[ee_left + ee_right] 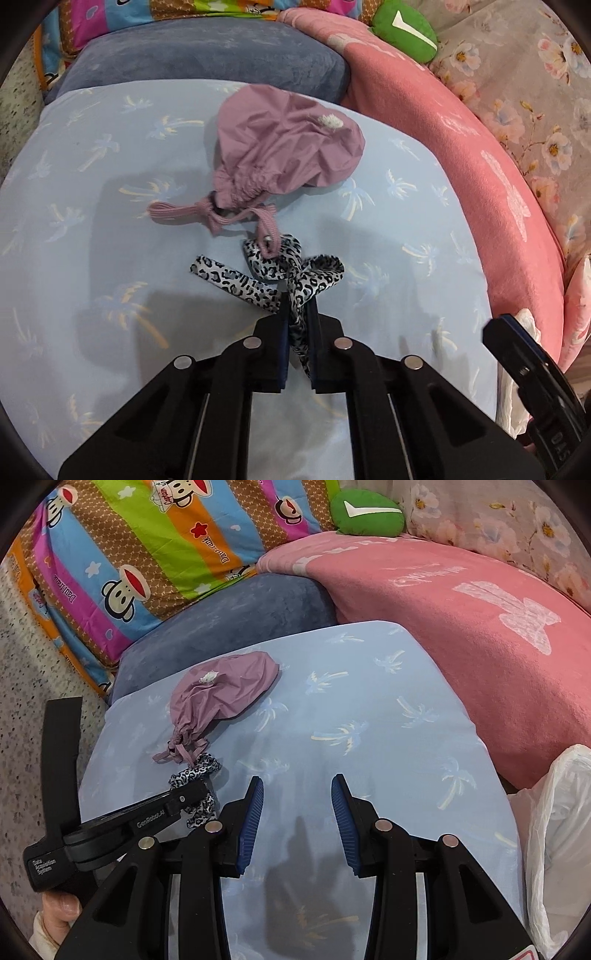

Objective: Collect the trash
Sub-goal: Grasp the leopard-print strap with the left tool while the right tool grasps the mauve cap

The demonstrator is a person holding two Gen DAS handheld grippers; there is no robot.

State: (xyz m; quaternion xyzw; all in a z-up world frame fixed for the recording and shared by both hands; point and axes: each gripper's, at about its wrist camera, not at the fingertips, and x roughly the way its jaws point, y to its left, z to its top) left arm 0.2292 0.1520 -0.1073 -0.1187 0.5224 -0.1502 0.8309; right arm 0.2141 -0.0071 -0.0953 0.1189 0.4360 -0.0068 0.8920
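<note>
The leopard-print ribbon (291,280) lies on the blue bed sheet (92,221), long axis running left to right, just in front of the mauve drawstring pouch (284,147), whose cord overlaps it. The left tongs (298,314) are closed, pinching the ribbon. The right tongs (297,812) hover wide apart, holding nothing, with the white plastic bag (554,830) near their right side.

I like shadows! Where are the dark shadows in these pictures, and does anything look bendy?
Left wrist view: soft grey shadows lie on the blue sheet left of the purple pouch; the pink blanket curves, bent by the fisheye. Right wrist view: a dark shadow falls between the right gripper fingers.
</note>
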